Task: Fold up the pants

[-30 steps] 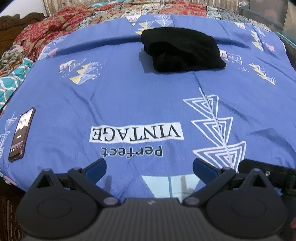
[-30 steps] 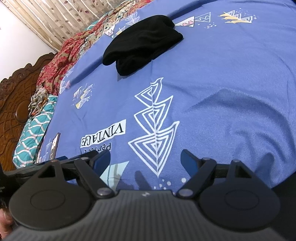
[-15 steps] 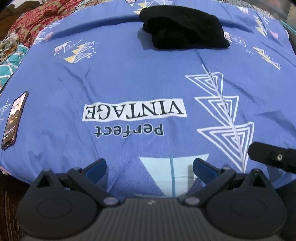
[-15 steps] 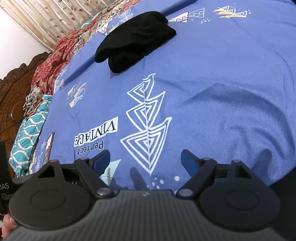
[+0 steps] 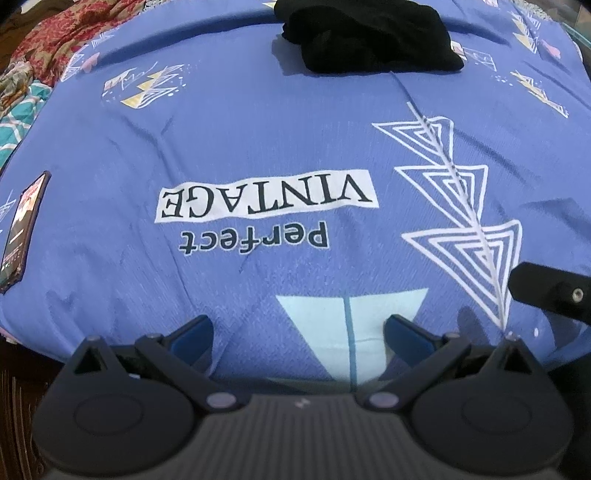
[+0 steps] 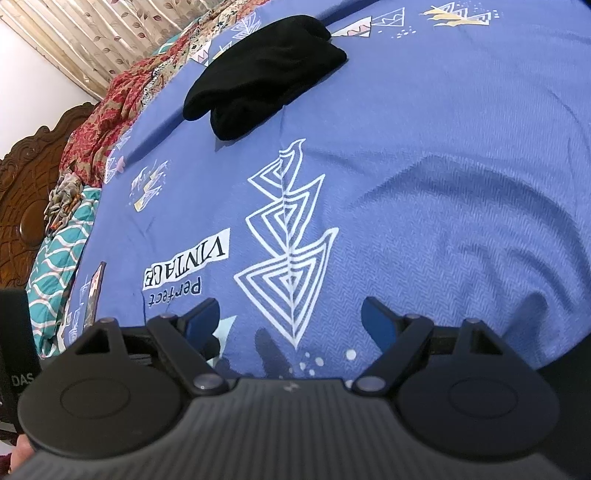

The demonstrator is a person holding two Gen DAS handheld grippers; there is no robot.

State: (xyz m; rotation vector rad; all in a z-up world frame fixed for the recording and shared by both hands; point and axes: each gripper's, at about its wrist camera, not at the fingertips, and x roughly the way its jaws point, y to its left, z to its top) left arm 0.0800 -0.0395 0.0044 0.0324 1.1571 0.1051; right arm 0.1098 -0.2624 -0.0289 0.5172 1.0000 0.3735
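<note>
The black pants (image 5: 369, 40) lie folded into a compact bundle at the far side of the blue bedsheet (image 5: 258, 129). They also show in the right wrist view (image 6: 262, 74), far and left of centre. My left gripper (image 5: 297, 332) is open and empty near the front edge of the bed, far from the pants. My right gripper (image 6: 290, 317) is open and empty, also near the front edge. Part of the right gripper's body (image 5: 550, 291) shows at the right edge of the left wrist view.
A phone (image 5: 22, 229) lies on the sheet at the left edge; it also shows in the right wrist view (image 6: 94, 291). Patterned red and teal bedding (image 6: 92, 147) is piled at the left by a carved wooden headboard (image 6: 22, 206). Curtains (image 6: 103, 33) hang behind.
Both grippers have pulled back toward the bed's front edge and tilted down a little, so the pants sit higher in the left wrist view. Both stay open and empty.
</note>
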